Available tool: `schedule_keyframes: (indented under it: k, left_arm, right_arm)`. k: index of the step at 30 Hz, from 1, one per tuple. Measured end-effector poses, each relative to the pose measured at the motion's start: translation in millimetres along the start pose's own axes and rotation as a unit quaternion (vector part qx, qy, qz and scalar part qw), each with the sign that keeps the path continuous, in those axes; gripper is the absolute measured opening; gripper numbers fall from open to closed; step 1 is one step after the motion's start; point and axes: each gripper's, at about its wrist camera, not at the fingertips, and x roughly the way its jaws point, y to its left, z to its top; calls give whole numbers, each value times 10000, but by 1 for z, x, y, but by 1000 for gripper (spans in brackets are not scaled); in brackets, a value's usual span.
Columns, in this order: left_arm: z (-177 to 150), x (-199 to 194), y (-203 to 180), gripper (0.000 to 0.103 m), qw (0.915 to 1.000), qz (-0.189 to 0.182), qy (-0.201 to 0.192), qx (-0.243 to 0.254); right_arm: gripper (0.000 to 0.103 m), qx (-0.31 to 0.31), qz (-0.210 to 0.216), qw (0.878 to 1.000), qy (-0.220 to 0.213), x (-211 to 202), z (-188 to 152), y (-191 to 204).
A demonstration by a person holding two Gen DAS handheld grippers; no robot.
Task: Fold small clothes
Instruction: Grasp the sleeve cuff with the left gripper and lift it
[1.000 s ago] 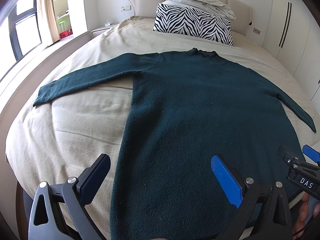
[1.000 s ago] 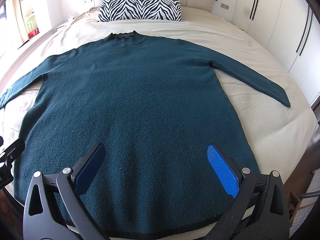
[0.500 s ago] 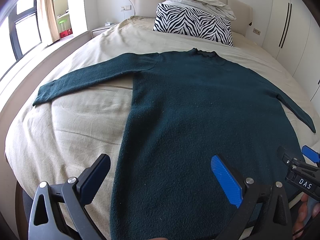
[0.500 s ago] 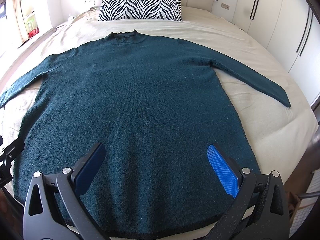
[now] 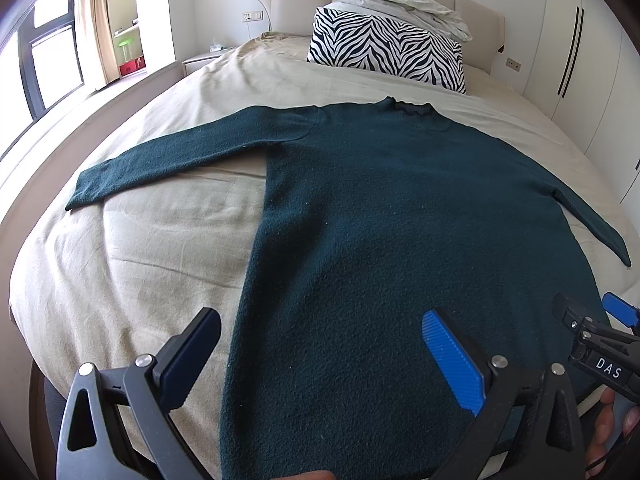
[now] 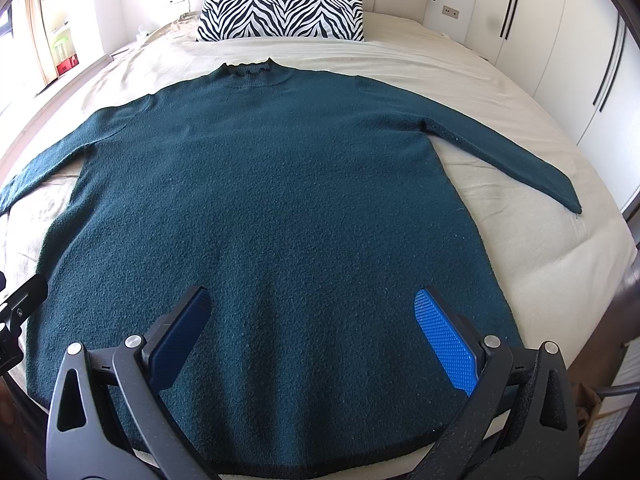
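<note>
A dark teal long-sleeved sweater [image 5: 400, 220] lies flat on the bed, neck towards the headboard, both sleeves spread out. It fills the right wrist view [image 6: 280, 200] too. My left gripper [image 5: 320, 356] is open and empty, hovering above the sweater's lower left side edge. My right gripper [image 6: 312, 332] is open and empty above the sweater's hem [image 6: 320, 468]. The right gripper also shows at the right edge of the left wrist view [image 5: 588, 320].
The bed has a beige sheet [image 5: 140, 240]. A zebra-striped pillow [image 5: 388, 52] with a crumpled white cover [image 5: 400, 0] on top stands at the headboard. White wardrobes [image 6: 560, 60] line the right side. A window [image 5: 48, 68] and a nightstand [image 5: 200, 60] are on the left.
</note>
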Motion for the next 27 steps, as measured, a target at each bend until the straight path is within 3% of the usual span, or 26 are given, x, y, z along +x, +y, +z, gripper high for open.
schedule_keyframes:
  k: [8, 12, 17, 22, 27]
  left_arm:
    - [-3, -3, -3, 103, 9998, 133, -69, 109]
    - [-2, -7, -1, 103, 9998, 3, -151, 107]
    - [5, -5, 32, 103, 9941, -948, -92, -526]
    - [27, -4, 83, 103, 9831, -1381, -266, -1171]
    - [37, -5, 126, 103, 9805, -850, -805, -1581]
  right_arm:
    - [103, -3, 1, 10000, 12, 0, -1, 0]
    - [103, 6, 15, 10000, 14, 0, 0, 0]
    - [103, 29, 269, 9996, 8, -3, 3, -2]
    - [103, 137, 922, 9952, -298, -17, 15, -10]
    - [103, 223, 1155, 9915, -555, -30, 39, -9]
